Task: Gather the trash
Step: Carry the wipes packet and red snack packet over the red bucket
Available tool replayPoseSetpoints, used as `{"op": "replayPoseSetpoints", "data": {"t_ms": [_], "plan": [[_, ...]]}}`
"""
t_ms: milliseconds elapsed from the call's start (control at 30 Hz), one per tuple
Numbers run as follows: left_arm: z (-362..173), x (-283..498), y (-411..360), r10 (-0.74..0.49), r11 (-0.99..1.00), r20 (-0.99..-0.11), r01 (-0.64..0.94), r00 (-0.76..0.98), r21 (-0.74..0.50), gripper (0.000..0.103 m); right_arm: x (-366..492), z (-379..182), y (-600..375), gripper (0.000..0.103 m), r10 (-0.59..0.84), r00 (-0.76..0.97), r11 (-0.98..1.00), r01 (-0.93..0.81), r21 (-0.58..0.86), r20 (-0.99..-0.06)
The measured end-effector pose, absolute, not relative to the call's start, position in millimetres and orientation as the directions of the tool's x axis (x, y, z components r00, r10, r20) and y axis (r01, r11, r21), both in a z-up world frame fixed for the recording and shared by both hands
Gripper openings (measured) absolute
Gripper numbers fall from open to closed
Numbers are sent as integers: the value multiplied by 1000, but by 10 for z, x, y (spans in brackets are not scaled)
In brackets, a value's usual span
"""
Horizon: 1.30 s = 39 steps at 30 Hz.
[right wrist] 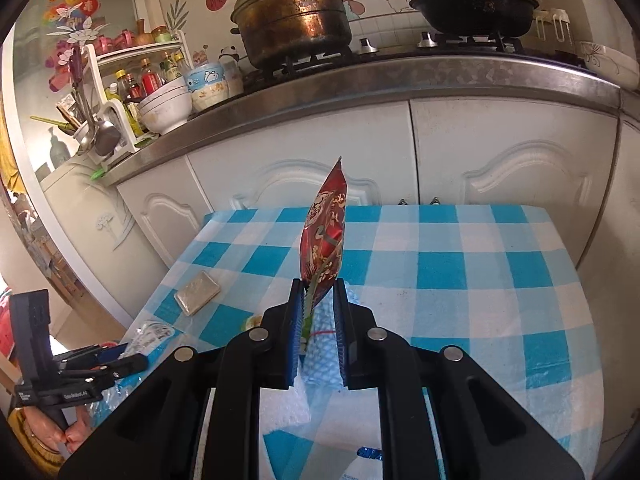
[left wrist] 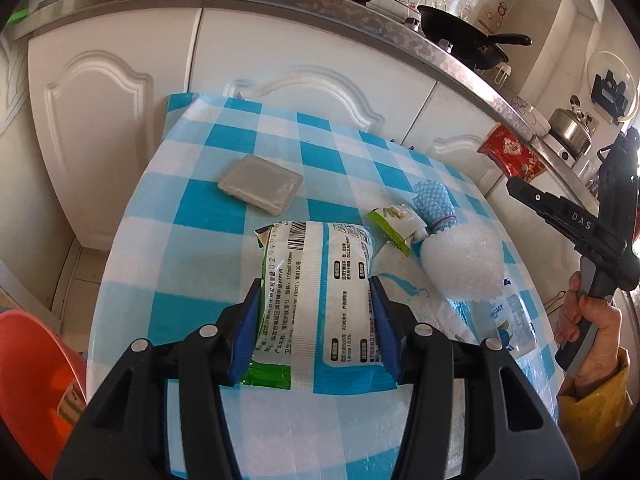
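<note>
My left gripper (left wrist: 316,292) is shut on a white and green wet-wipe packet (left wrist: 316,292), its blue pads pressing both sides, just above the blue checked tablecloth (left wrist: 192,208). My right gripper (right wrist: 318,288) is shut on a red snack bag (right wrist: 325,240) and holds it upright above the table; the bag also shows in the left wrist view (left wrist: 510,152). On the cloth lie a grey flat packet (left wrist: 260,184), a small green wrapper (left wrist: 396,224), a blue mesh roll (left wrist: 434,204), a white foam ball (left wrist: 464,264) and a clear plastic bag (left wrist: 512,324).
An orange bin (left wrist: 36,376) stands low at the left of the table. White cabinet doors (right wrist: 304,172) and a steel counter edge (right wrist: 360,80) with a large pot (right wrist: 292,16) and a black wok (right wrist: 476,4) lie behind the table.
</note>
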<state>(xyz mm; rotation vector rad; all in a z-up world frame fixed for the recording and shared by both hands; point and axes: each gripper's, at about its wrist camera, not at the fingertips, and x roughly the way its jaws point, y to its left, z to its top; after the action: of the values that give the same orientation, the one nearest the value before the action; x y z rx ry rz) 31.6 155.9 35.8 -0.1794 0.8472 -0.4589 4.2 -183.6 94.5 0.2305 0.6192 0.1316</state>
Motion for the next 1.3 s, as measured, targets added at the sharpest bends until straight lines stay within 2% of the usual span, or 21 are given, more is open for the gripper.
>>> {"op": "replayPoseSetpoints", "data": {"t_ms": [167, 300, 367, 567, 800, 967, 1167, 1300], "plan": [[299, 92, 1759, -447, 895, -686, 287, 574, -343, 52, -231, 829, -2078, 16, 166, 814, 956, 6, 294, -556], [253, -35, 1882, -439, 898, -688, 266, 577, -350, 52, -371, 759, -2213, 16, 112, 834, 970, 26, 241, -540], [231, -80, 1932, -431, 902, -693, 255, 577, -348, 52, -377, 689, -2342, 16, 102, 839, 965, 48, 259, -534], [222, -176, 2024, -403, 915, -700, 233, 590, -331, 52, -334, 508, -2438, 16, -5, 850, 988, 87, 130, -526], [217, -184, 2054, -389, 921, -706, 221, 592, -322, 52, -269, 443, -2258, 16, 98, 865, 982, -4, 188, -492], [208, -180, 2066, -385, 922, -709, 218, 590, -320, 52, -92, 483, -1952, 16, 126, 866, 986, -54, 160, -483], [201, -163, 2116, -381, 923, -708, 208, 594, -323, 52, 33, 483, -1870, 16, 107, 858, 989, -40, 144, -502], [198, -160, 2122, -381, 923, -707, 209, 595, -322, 52, -3, 468, -1997, 16, 107, 856, 982, -12, 188, -505]]}}
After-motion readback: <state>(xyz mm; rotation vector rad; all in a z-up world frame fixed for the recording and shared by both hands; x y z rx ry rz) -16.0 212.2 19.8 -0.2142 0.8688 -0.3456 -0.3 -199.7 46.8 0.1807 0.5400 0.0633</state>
